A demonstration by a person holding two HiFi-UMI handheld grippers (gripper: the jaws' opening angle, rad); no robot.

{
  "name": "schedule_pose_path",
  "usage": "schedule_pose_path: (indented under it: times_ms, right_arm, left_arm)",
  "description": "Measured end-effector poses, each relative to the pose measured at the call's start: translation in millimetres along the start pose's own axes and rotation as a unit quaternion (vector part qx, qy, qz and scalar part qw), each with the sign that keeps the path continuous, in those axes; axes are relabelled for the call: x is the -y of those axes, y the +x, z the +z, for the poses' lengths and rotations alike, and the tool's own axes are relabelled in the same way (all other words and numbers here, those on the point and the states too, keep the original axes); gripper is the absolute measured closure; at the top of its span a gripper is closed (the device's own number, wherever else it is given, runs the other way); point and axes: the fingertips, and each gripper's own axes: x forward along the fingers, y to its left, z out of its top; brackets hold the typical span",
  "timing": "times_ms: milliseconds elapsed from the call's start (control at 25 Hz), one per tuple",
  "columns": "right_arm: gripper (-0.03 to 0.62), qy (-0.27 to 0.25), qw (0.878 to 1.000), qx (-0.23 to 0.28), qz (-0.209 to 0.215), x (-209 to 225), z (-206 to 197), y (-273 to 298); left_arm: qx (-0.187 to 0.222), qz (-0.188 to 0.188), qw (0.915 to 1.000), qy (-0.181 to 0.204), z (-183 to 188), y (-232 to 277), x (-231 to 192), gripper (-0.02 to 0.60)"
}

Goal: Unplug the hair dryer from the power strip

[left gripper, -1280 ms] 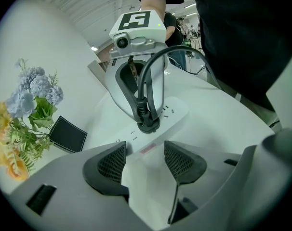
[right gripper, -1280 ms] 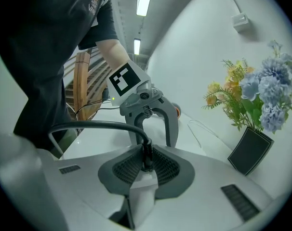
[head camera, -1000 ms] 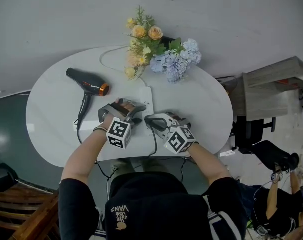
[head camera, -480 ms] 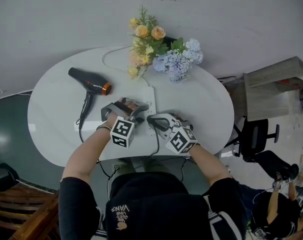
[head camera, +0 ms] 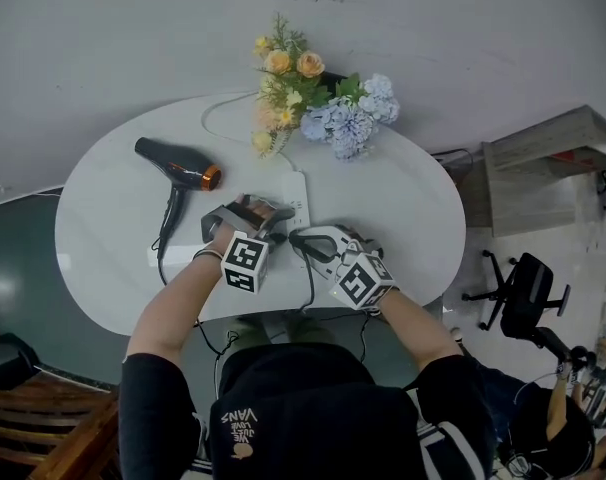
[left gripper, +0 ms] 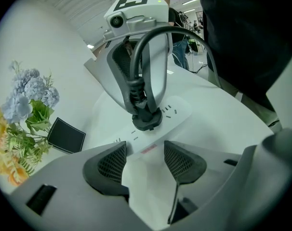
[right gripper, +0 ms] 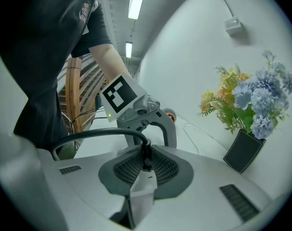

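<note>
A black hair dryer (head camera: 173, 164) lies at the left of the white oval table (head camera: 403, 198). Its black cord (right gripper: 102, 134) runs to a plug (left gripper: 146, 118) seated in the white power strip (head camera: 299, 190) at the table's middle. My right gripper (head camera: 305, 240) is shut on that plug, one finger on each side of its neck (right gripper: 145, 163). My left gripper (head camera: 266, 218) stands open, tilted down at the strip's near long edge. Its pads (left gripper: 107, 163) sit apart with only white surface between them; I cannot tell whether its tips touch the strip.
A bunch of orange and blue flowers (head camera: 323, 98) in a black vase (left gripper: 66, 136) stands just beyond the strip. The strip's white cable (head camera: 218, 118) loops behind it. A grey cabinet (head camera: 543, 168) and an office chair (head camera: 523, 298) are to the right, a wooden chair (head camera: 43, 418) lower left.
Both grippers, the plug and the strip keep their places. Only the office chair and a person on the floor at the right have shifted.
</note>
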Motion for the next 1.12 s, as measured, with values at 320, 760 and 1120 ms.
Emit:
schedule_pose_path:
  times_ms: [320, 760, 1120]
  right_arm:
    - [0.522, 0.013, 0.999, -0.005, -0.031, -1.2, 3.0, -5.5]
    - [0.523, 0.031, 0.997, -0.016, -0.072, -2.7, 7.3, -17.2]
    - [0.522, 0.071, 0.988, -0.024, -0.133, 0.8, 20.3, -37.4]
  left_arm:
    - [0.000, 0.000, 1.0000, -0.002, 1.3, -1.3, 1.1, 0.331]
    - [-0.003, 0.000, 1.0000, -0.009, 2.1, -3.9, 1.0, 0.331]
    - [0.043, 0.061, 0.9947, -0.071, 16.6, -36.3, -15.7, 0.330]
